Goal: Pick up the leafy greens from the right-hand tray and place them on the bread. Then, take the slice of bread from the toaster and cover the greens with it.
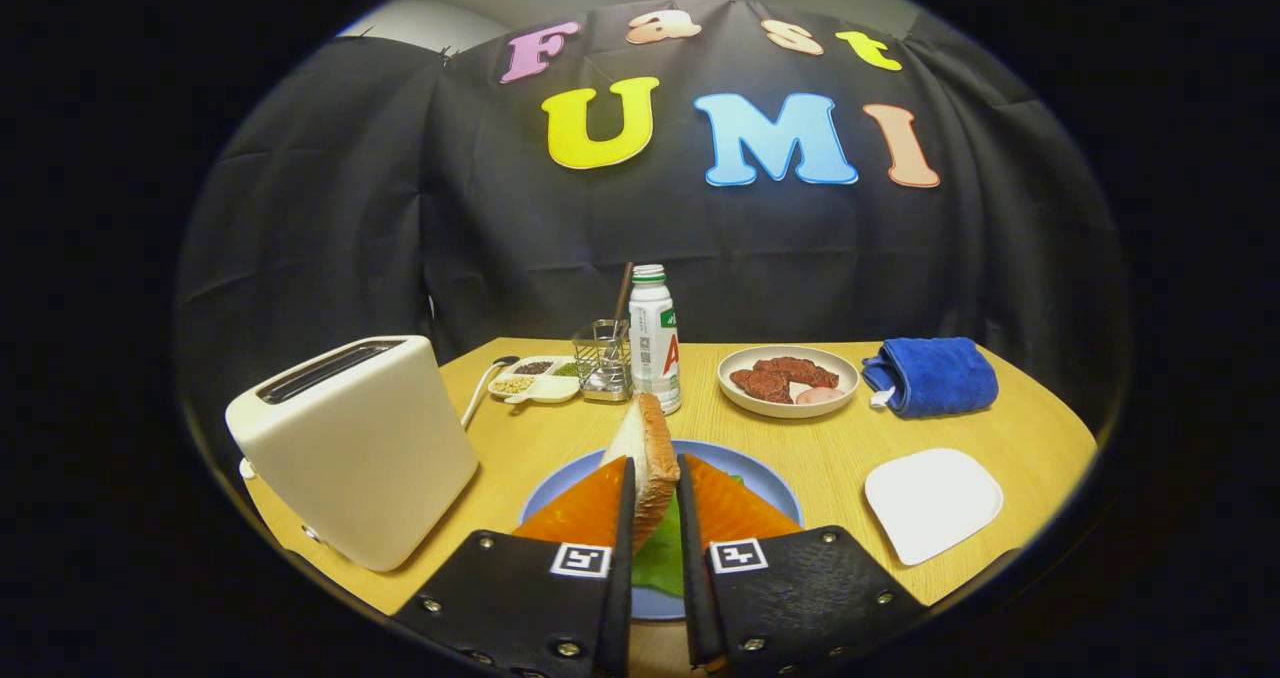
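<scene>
Claw [655, 503] clamped on a bread slice [650, 463], held on edge above the blue plate [775, 483].

Both fingers press the slice's faces, its crust upright between them. Under it, the greens [662, 558] lie on the plate, just ahead of the fingers. The toaster [355, 448] stands to the left on the desk [850, 438]. To the right lies a white tray [932, 503]; beyond are a bottle [655, 338], a meat plate [788, 380] and a blue cloth [932, 375].
</scene>
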